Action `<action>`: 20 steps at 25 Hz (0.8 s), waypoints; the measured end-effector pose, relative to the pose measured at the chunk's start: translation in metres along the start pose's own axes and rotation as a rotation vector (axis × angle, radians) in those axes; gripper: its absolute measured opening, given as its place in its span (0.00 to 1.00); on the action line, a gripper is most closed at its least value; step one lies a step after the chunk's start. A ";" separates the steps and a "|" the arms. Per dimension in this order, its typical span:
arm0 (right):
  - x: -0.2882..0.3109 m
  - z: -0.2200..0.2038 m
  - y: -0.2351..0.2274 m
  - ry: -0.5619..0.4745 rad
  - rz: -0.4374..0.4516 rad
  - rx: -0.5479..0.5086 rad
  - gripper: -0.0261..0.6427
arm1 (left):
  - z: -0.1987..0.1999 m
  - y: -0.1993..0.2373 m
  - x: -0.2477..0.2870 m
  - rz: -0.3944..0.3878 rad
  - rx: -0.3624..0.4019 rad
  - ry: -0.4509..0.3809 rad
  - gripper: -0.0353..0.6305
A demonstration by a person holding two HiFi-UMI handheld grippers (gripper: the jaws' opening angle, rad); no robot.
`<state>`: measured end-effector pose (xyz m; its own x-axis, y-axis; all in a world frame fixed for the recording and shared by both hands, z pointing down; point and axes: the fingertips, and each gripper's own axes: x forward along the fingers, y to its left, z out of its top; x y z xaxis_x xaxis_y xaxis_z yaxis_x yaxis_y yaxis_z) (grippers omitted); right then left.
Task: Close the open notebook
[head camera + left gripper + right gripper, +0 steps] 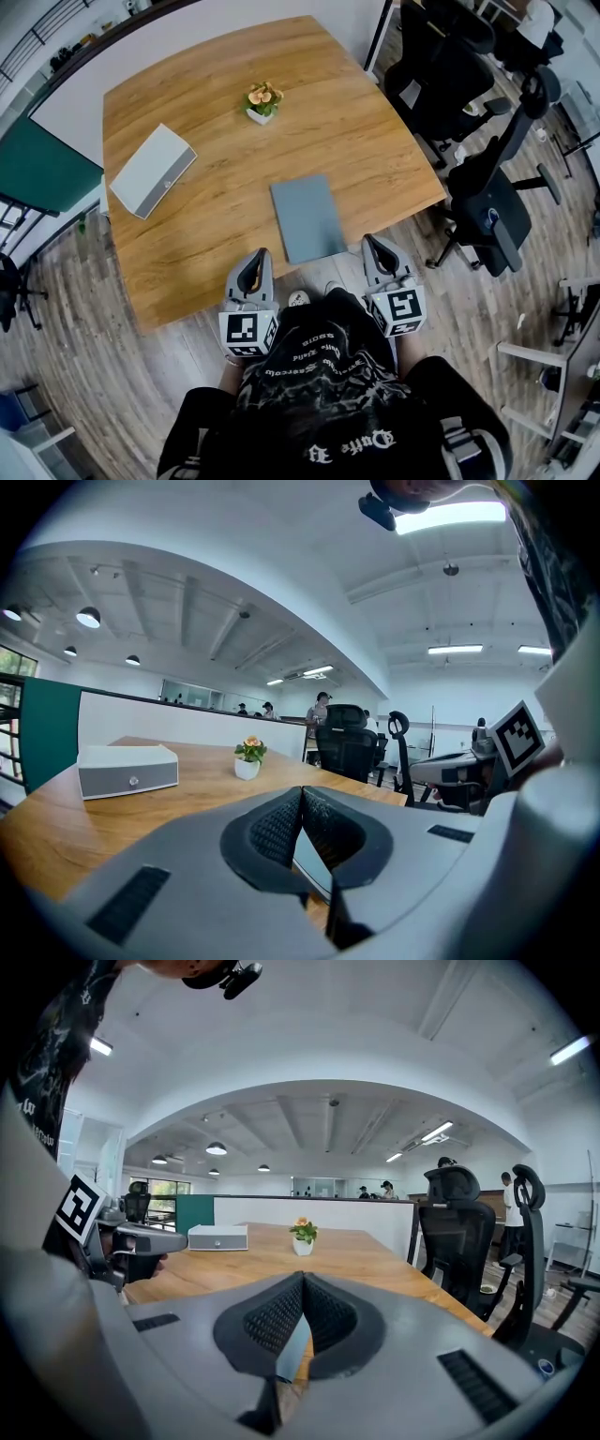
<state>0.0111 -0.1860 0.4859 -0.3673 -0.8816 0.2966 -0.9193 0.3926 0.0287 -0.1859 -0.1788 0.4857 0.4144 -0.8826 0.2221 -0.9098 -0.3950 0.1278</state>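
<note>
A grey notebook (307,217) lies flat on the wooden table (206,246) near its front edge, cover up, with no open pages showing. My left gripper (258,255) hovers at the table's front edge, just left of the notebook's near corner, jaws shut and empty. My right gripper (372,242) is just right of the notebook's near edge, also shut on nothing. In the left gripper view the closed jaws (301,791) meet tip to tip, with a strip of the notebook (312,864) behind them. The right gripper view shows the same: shut jaws (304,1277) with the notebook (292,1354) beyond them.
A white and grey box (153,170) sits at the table's left side. A small potted plant (263,100) stands at the far middle. Black office chairs (487,197) crowd the right side of the table. A green partition (42,169) stands at the left.
</note>
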 end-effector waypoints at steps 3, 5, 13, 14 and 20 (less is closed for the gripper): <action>0.002 -0.002 0.004 0.015 0.005 -0.013 0.05 | -0.001 0.000 0.000 -0.011 -0.005 0.001 0.09; 0.001 -0.002 0.005 0.016 0.005 -0.021 0.05 | -0.002 -0.001 -0.001 -0.021 -0.005 0.004 0.09; 0.003 -0.015 0.005 0.037 0.005 -0.010 0.05 | -0.005 0.004 0.002 -0.012 -0.012 -0.013 0.09; 0.002 -0.016 0.006 0.042 0.005 -0.015 0.05 | -0.004 0.004 0.002 -0.012 -0.015 -0.014 0.09; 0.003 -0.016 0.009 0.051 0.011 -0.031 0.05 | 0.001 0.004 0.001 -0.010 -0.030 -0.022 0.09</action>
<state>0.0046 -0.1808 0.5024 -0.3690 -0.8628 0.3455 -0.9100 0.4111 0.0547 -0.1891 -0.1816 0.4852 0.4224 -0.8842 0.1995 -0.9043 -0.3962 0.1590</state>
